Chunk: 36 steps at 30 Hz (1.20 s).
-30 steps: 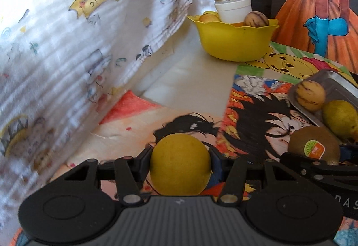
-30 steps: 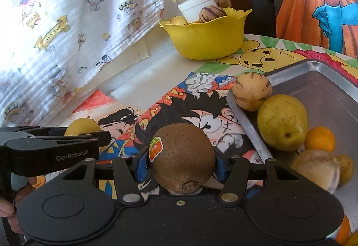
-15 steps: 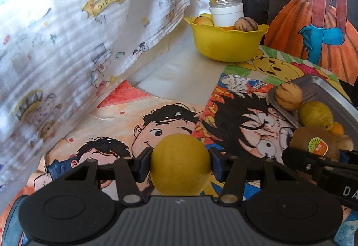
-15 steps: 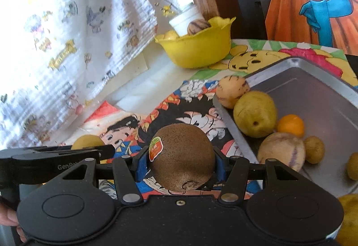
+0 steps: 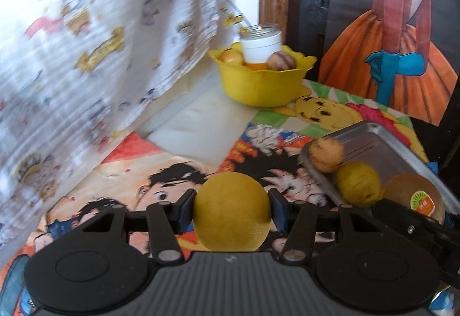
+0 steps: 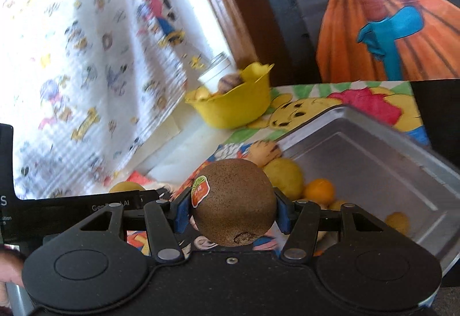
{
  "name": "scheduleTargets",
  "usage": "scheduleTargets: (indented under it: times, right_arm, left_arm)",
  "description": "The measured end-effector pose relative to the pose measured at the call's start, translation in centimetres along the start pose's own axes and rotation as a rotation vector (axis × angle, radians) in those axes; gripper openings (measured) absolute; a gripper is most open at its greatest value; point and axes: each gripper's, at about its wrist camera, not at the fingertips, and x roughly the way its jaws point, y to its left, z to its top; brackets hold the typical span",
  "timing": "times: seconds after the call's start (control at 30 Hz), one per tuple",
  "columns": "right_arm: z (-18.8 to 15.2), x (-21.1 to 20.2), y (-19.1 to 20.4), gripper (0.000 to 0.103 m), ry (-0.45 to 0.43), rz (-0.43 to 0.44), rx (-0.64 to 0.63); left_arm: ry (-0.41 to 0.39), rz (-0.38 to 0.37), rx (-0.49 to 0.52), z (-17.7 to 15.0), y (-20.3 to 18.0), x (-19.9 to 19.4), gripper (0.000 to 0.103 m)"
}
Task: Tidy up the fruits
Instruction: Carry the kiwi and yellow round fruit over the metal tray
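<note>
Left wrist view: left tool (image 5: 231, 212) clamped on a yellow fruit (image 5: 231, 211), right tool (image 6: 233, 211) clamped on a kiwi (image 6: 233, 202), both above the table (image 5: 201, 126). Either round fruit could slip and roll before reaching the far yellow bowl (image 5: 260, 86).

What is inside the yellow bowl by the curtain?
The yellow bowl shows a white-lidded jar, a striped tan fruit and a yellowish fruit. Its wall hides anything lower down.
</note>
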Motion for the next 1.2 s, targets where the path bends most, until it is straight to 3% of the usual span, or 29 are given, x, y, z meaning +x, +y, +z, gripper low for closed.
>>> scheduleTargets:
  times: [0.5, 0.9, 1.2]
  right_arm:
    - [2.6, -4.0, -8.5, 0.058, -0.107, -0.159, 0.053]
    - [2.0, -2.0, -12.9, 0.058, -0.085, -0.247, 0.021]
    - [1.6, 0.0, -13.9, 0.058, -0.057, -0.262, 0.002]
  left_arm:
    - [-0.050, -0.112, 0.076, 3.5, -9.5, 1.3, 0.058]
    - [-0.048, -0.206, 0.132, 4.1, -14.7, 4.9, 0.058]
    - [-0.009, -0.224, 0.173, 4.0, -16.6, 7.6, 0.058]
